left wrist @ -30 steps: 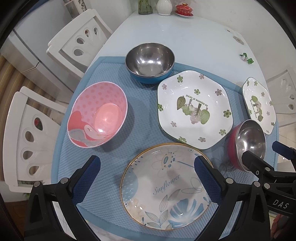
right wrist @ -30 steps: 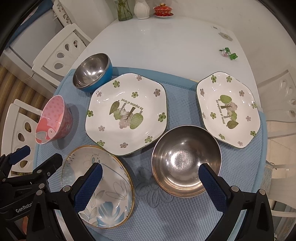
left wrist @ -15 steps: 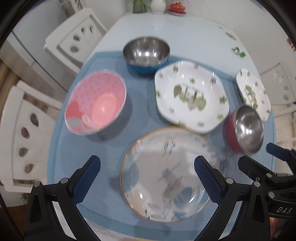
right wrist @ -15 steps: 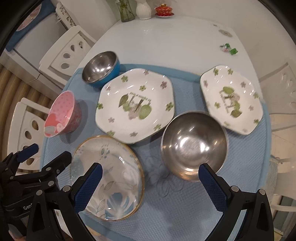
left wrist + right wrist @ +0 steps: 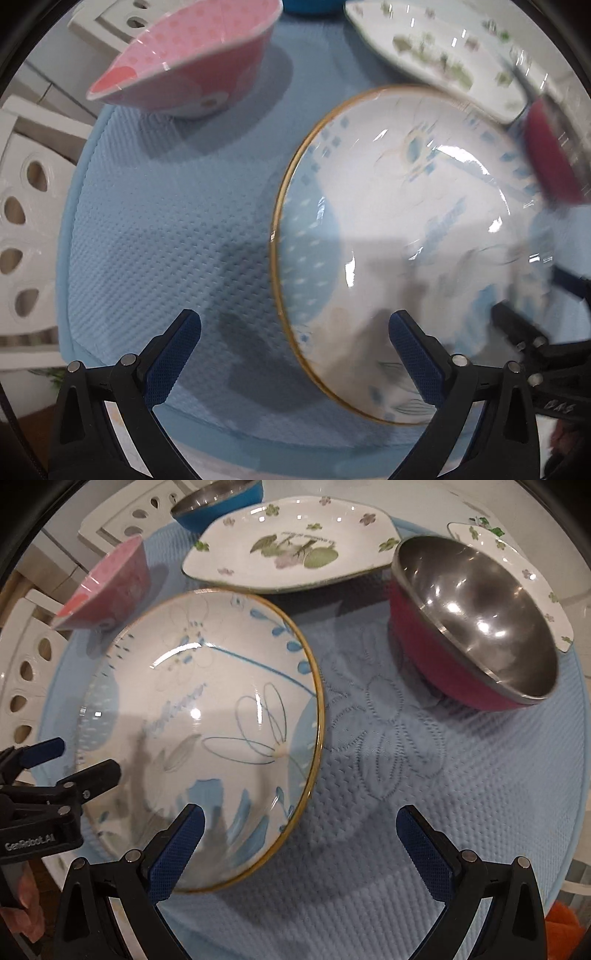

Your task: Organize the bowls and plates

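Plate [image 5: 192,716] with gold rim lies on the blue mat [image 5: 424,812]; both grippers, left [image 5: 291,354] and right [image 5: 299,845], hold their jaws open, gripping nothing.

Pale blue quilted mat [image 5: 155,206] covers the near part of the tabletop [image 5: 576,590]; stitched flower outline shows in it on the right wrist view. Tabletop beyond the mat edge is glossy and pale, catching bright ceiling reflections. White chairs [image 5: 22,221] with teardrop cut-outs in their backs stand along the left side, one nearer, another [image 5: 122,520] farther back. Light is indoor, even, with soft shadows on the mat.
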A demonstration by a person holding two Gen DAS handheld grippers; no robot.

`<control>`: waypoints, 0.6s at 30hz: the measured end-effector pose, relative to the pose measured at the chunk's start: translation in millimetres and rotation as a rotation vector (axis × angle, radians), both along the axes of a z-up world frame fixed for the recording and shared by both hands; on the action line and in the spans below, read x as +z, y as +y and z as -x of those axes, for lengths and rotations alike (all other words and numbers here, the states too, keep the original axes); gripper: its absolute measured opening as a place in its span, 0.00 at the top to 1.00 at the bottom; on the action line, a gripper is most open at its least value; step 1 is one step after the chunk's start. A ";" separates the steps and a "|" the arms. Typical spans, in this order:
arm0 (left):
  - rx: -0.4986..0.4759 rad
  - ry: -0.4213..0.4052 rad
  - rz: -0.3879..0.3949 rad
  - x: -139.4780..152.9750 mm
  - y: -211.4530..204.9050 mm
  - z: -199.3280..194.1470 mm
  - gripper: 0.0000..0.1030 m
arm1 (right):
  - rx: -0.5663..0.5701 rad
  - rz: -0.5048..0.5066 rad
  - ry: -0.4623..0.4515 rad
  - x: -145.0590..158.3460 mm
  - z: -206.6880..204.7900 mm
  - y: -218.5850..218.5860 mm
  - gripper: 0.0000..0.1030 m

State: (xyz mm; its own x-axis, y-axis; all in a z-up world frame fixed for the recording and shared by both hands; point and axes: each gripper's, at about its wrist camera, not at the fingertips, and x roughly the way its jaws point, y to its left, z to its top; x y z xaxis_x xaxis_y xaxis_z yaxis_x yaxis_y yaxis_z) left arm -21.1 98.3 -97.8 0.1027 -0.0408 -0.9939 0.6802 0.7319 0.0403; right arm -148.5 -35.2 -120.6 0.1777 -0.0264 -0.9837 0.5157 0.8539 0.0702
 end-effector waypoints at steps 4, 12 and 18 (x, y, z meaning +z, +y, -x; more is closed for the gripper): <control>0.007 0.057 0.151 -5.8 5.0 -13.9 0.00 | -0.018 0.013 -0.078 -2.1 -4.6 -8.9 0.00; -0.037 -0.042 0.242 0.0 -11.0 -29.0 0.00 | -0.144 -0.009 -0.070 3.5 -21.6 -36.3 0.00; -0.092 -0.060 0.201 21.2 -33.2 -36.1 0.61 | -0.039 -0.050 -0.092 20.8 -48.9 -51.1 0.67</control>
